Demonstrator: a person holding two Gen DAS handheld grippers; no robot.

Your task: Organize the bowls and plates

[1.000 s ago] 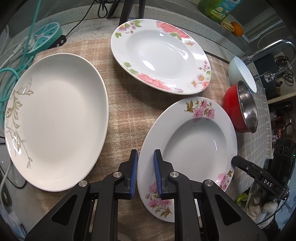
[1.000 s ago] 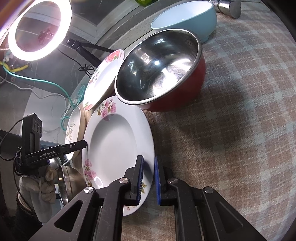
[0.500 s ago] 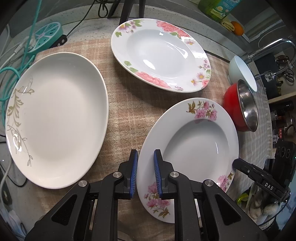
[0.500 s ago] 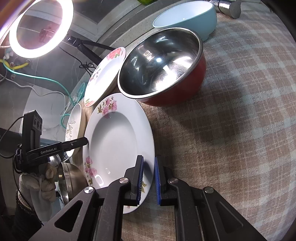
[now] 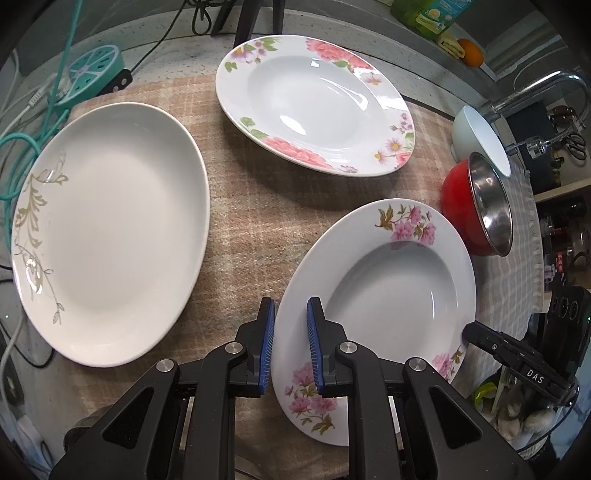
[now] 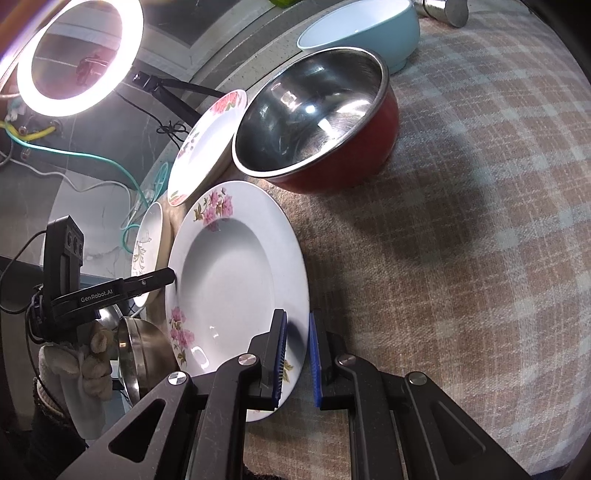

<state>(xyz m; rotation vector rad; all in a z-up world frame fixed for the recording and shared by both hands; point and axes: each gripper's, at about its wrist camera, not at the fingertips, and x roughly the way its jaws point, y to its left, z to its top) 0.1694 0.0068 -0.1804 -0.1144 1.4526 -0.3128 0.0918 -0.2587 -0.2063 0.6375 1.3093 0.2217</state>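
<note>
- Checked beige cloth (image 6: 461, 221) covers the tabletop, with cables, a ring light (image 6: 79, 55) and a tap at the edges.
- Nearest both cameras sits a deep plate (image 5: 388, 280) with pink flowers on its rim. Both grippers are clamped on it at opposite edges.
- Left gripper (image 5: 290, 347) is narrowed onto the plate's rim, one blue pad above it and one outside its edge. Right gripper (image 6: 297, 356) pinches the opposite rim the same way.
- Whether the plate rests on the cloth or is slightly raised cannot be told.
- A red bowl (image 6: 317, 129) with a steel inside stands just beside the plate's far rim, and a pale blue bowl (image 6: 360, 35) sits right behind that.
- A larger floral plate (image 5: 314, 103) lies farther back, and a white oval plate (image 5: 110, 229) with a grey vine lies to the left, both apart from the held plate.
- Risk: each grip covers only a thin strip of glazed rim, so the plate could slide out if either hand tilts or loosens.
- Risk: if the hands rise unevenly or pull apart, one rim could pop free and the plate drop onto the cloth.
- Risk: swinging the plate away could knock the red bowl, which would likely shove the blue bowl.
- Risk: setting it on another plate off-centre could chip a rim or leave it rocking.
</note>
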